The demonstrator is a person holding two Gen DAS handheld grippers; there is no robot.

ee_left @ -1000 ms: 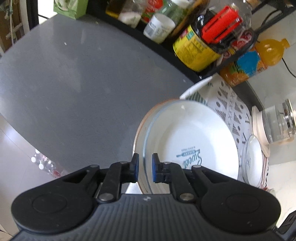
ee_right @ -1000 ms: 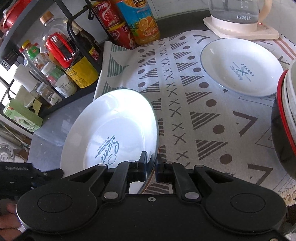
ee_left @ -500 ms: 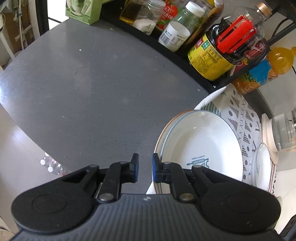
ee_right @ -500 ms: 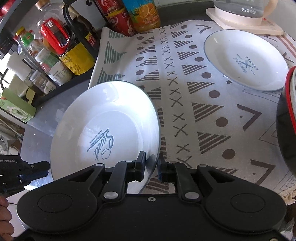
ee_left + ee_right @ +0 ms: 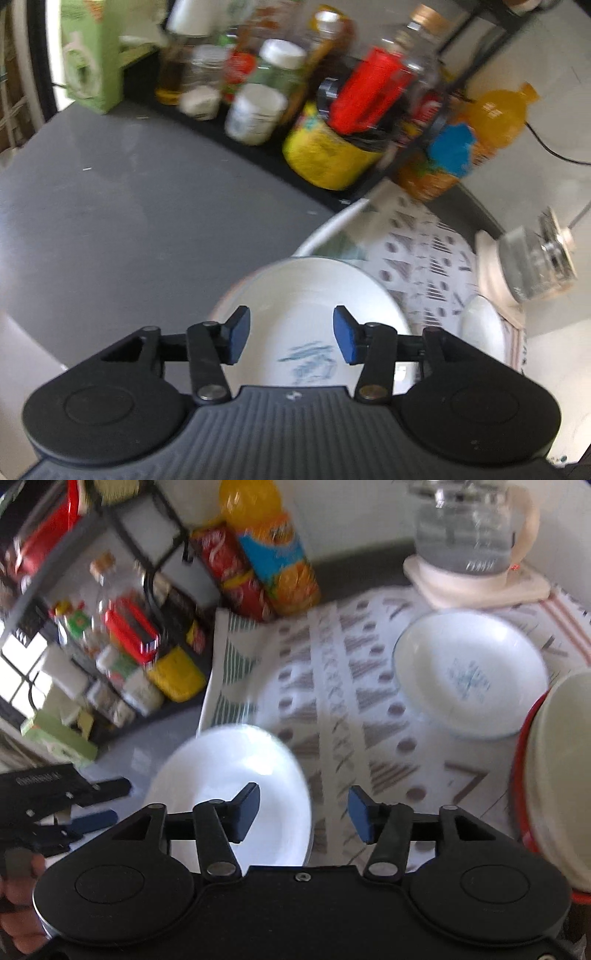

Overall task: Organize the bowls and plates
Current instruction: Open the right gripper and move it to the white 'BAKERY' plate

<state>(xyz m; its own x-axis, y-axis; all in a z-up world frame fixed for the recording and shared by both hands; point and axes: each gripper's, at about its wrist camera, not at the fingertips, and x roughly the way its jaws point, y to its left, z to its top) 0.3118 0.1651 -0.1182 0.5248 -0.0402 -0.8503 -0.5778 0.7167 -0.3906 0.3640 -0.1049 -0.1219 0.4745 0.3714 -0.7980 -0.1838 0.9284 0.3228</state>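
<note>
Near edge of the large plate (image 5: 229, 775) hidden behind the right hand-held gripper (image 5: 303, 814), bowl stack (image 5: 557, 775) cut by the right edge, blurred unreadable print on the small plate (image 5: 469, 675), smeared bottle labels on the shelf (image 5: 295, 110)

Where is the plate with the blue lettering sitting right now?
The plate lies at lower left in the right wrist view, straddling the left edge of the patterned cloth and the grey counter. Both grippers, left gripper and right gripper, hover open above it.

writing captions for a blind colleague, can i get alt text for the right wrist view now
The right gripper hangs open, jaws apart, above a large white plate at the edge of a patterned cloth. A second white plate sits farther right near a glass kettle; a rack of bottles blurs on the left.
</note>
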